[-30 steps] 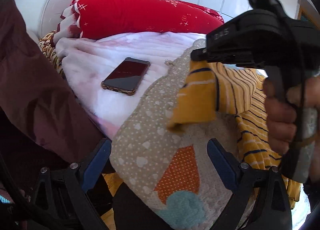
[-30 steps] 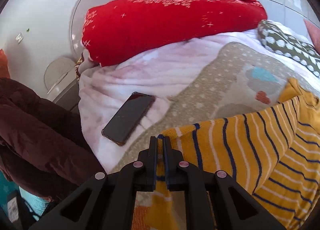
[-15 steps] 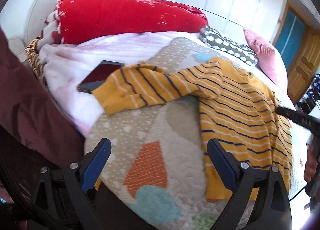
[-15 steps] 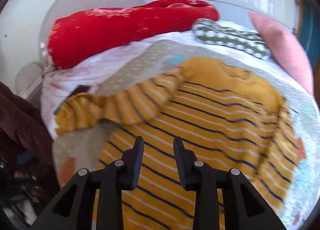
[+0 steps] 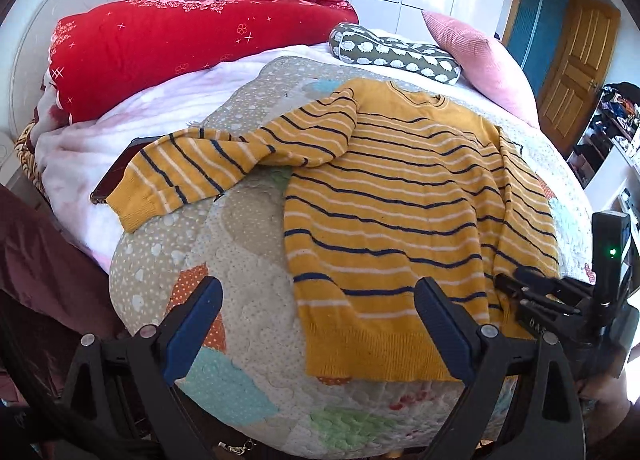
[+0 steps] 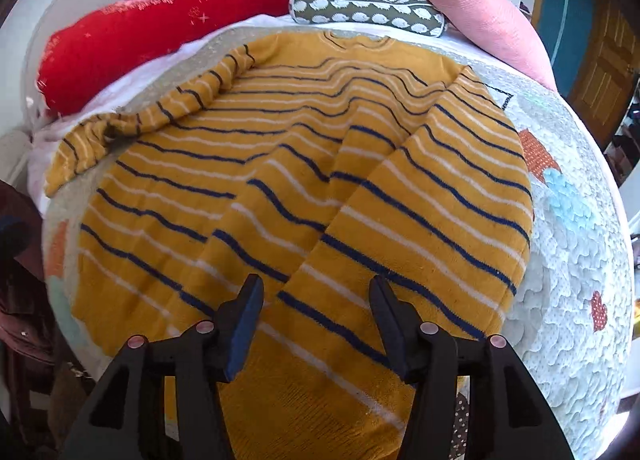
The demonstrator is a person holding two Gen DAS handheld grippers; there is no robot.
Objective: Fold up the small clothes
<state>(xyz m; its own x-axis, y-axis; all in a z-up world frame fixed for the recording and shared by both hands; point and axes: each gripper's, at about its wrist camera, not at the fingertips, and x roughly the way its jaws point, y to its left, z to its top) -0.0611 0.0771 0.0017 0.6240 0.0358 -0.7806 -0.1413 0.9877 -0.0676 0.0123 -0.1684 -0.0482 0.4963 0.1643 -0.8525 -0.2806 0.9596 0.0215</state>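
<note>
**Mustard stripes laid out, both grippers empty**

Mustard-yellow knit fills the middle of both views: one striped sweater (image 5: 400,195) lies flat on the quilted bedspread (image 5: 240,272), neckline toward the top of the frame, hem toward the cameras. One sleeve (image 5: 208,167) stretches out to the left of the left wrist view, its cuff draped over a dark phone (image 5: 116,175) at the bed's edge. The other sleeve (image 6: 432,187) runs down the right side of the body, looking ready to be folded in.

The left gripper (image 5: 316,324) hangs above the hem with jaws spread wide, holding nothing. The right gripper (image 6: 316,316) hovers just over the lower right sleeve, jaws apart too, and nothing between them. It looks lined up for a pinch there, though that's only my read.

The count: one sweater, two sleeves, two grippers. In the upper part of the frame sit one red duvet (image 5: 180,43), one green patterned pillow (image 5: 396,55) and one pink cushion (image 5: 476,59), all well clear of the folding area.
</note>
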